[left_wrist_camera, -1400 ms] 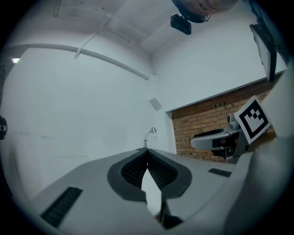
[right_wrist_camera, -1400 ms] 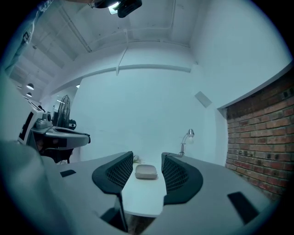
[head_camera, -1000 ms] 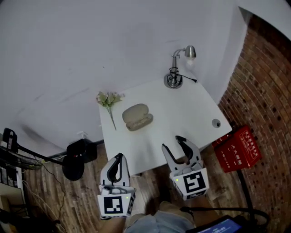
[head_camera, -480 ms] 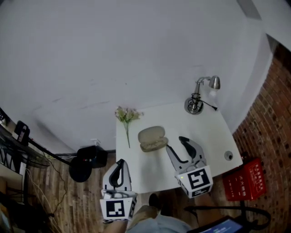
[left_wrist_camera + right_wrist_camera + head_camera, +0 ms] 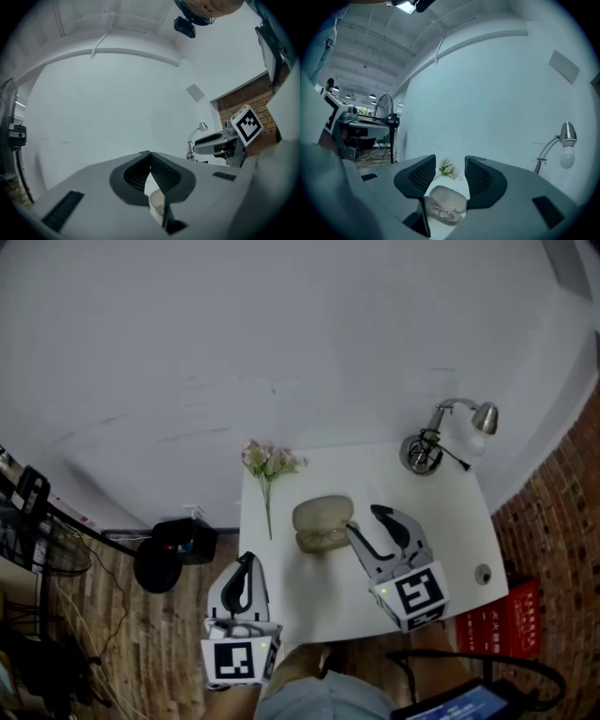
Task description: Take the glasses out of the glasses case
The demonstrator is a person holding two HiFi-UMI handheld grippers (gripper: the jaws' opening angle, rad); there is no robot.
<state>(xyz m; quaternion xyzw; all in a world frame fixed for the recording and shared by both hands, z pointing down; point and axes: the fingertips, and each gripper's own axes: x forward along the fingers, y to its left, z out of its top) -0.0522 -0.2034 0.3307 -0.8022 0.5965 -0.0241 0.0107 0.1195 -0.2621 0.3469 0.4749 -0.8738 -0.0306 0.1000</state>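
An open beige glasses case (image 5: 322, 523) lies in the middle of the white table (image 5: 441, 521). In the right gripper view the case (image 5: 446, 201) sits just ahead between the jaws, its lid raised, with thin-framed glasses (image 5: 439, 212) lying in its lower half. My right gripper (image 5: 364, 519) is open and hovers just right of the case, apart from it. My left gripper (image 5: 246, 561) is shut and empty, off the table's near-left edge. In the left gripper view the jaws meet at the tip (image 5: 150, 155), with part of the case (image 5: 157, 203) showing below them.
A sprig of flowers (image 5: 267, 465) lies left of the case near the table's far-left corner. A desk lamp (image 5: 441, 437) stands at the far right. There is a small round hole (image 5: 482, 574) near the right edge. On the floor are a red box (image 5: 511, 626) and a black object (image 5: 169, 551).
My right gripper has moved forward over the table, up to the case's right side. The head view has shifted. The left gripper stays shut at the near edge.
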